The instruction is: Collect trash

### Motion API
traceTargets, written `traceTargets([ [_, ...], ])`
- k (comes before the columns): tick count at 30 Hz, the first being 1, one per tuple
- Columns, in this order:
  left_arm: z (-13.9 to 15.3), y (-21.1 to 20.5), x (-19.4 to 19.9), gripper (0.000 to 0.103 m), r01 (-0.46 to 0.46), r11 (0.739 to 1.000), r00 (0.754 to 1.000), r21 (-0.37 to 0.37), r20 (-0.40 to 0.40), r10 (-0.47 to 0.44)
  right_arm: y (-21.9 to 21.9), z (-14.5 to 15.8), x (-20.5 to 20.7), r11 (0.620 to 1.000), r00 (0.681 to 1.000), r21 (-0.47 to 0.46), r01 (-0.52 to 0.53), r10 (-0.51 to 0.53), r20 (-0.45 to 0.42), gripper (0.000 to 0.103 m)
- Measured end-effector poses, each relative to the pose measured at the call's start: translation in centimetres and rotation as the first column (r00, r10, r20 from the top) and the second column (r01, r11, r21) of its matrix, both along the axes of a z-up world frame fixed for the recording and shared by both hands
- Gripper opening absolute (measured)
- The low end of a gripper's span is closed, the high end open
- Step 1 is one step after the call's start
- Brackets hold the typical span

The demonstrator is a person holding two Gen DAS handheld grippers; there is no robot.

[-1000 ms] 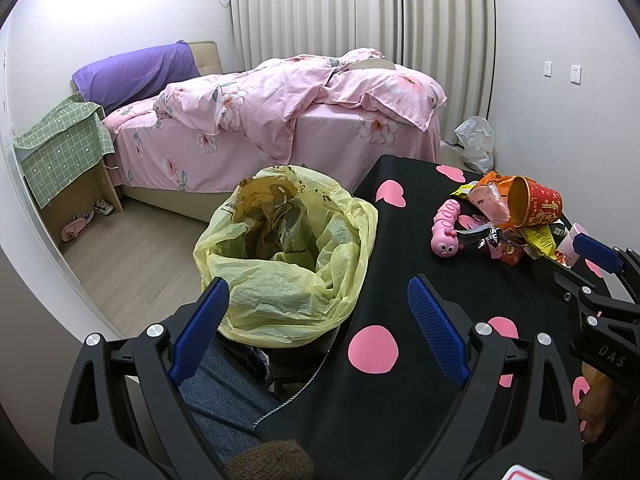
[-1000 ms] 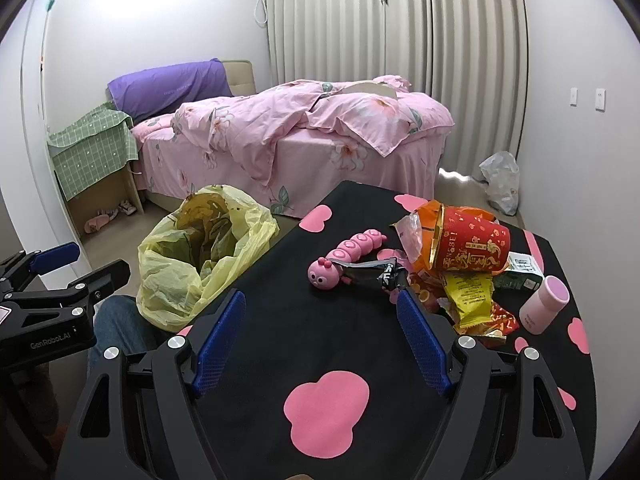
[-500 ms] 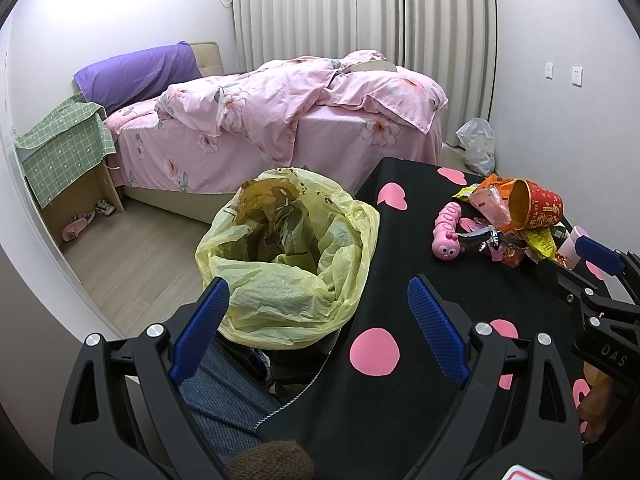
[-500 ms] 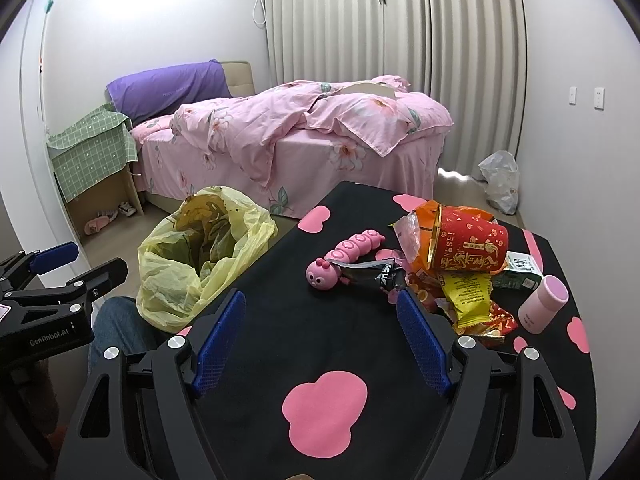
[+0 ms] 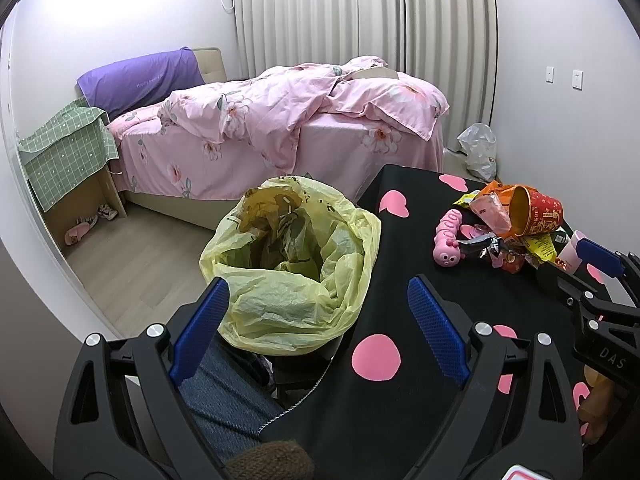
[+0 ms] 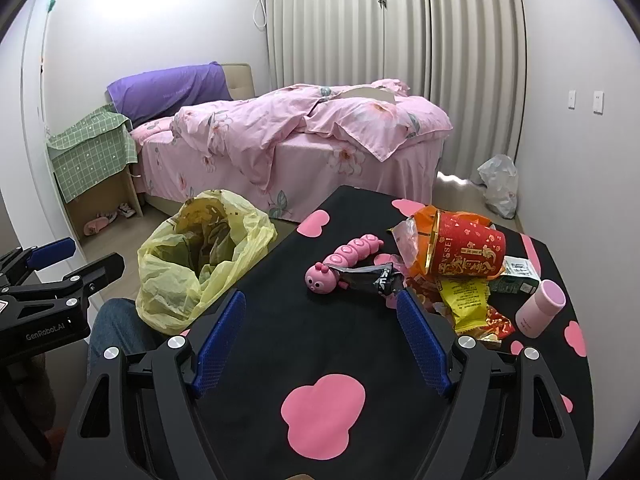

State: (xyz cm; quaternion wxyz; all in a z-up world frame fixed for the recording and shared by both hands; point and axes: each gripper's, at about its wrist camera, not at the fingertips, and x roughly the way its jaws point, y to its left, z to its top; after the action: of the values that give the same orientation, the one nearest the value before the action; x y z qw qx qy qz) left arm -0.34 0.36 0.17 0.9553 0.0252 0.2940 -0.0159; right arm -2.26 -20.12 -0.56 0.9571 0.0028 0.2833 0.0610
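Little has shifted since a second ago: both views have crept slightly nearer the counter (image 6: 352, 216); the trash pile sits a touch closer in the right wrist view.

Left gripper (image 5: 318, 318): fingers apart, nothing between them, hovering over the counter's near-left edge and the yellow trash bag (image 5: 292, 264). Bag mouth open, just beside the counter's left edge, above a denim-clad leg (image 5: 228, 396).

Right gripper (image 6: 320, 338): fingers apart, empty, over bare black cloth with pink shapes.

Writing: "GenRobot.AI" on the left gripper body in the right view; "DAS" on the right gripper body in the left view. Red paper cup (image 6: 466, 250) lies on its side with gold Chinese characters, not legible. Yellow wrapper (image 6: 468, 300) has small print, unreadable.

Trash heaped far right on the counter: cup, orange bag (image 6: 424, 216), black wrapper (image 6: 370, 278), wrappers touching. Pink caterpillar toy (image 6: 344, 258) touches the black wrapper. Pink tumbler (image 6: 540, 308) just right of the pile.

Open cloth between fingers and pile.
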Motion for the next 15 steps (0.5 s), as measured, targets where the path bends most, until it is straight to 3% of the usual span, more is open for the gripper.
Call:
traceTargets([
  [10,0.1,-0.2,0.3,0.087,0.009,1.0,1.0,-0.002,-0.006,-0.009,-0.3,0.3,-0.1,1.0,1.0,-0.008,0.008,-0.008,0.009,0.075],
  [15,-0.1,-1.3,1.6,0.087,0.056,0.998,0.998,-0.002,0.0,-0.056,-2.7,0.7,0.0,0.996,0.996,-0.041,0.082,-0.08,0.036,0.075],
])
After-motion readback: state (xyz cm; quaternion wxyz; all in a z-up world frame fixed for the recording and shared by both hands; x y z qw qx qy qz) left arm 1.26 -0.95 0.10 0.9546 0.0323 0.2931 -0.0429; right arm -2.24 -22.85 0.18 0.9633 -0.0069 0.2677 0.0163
